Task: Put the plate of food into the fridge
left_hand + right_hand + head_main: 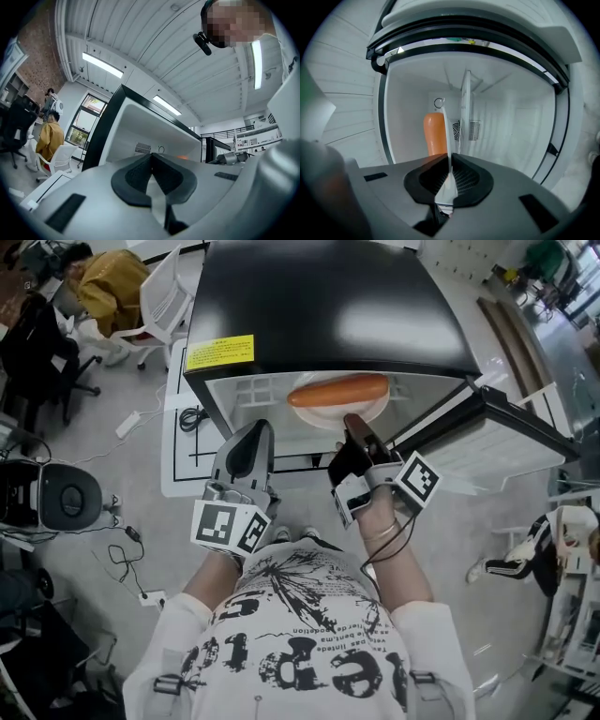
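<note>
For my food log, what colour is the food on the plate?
The food is orange, seen best in the head view.

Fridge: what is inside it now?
A plate with a sausage, partway in, held by the right gripper; a shelf and back vent. Behind the sausage is hidden.

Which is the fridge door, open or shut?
Open: the door stands swung aside, and the fridge shows its white inside behind the plate.

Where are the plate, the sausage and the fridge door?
plate (319, 414), head view, bare white rim below the sausage.
sausage (337, 390), head view, middle of its length.
fridge door (525, 420), head view, dark top edge.
</note>
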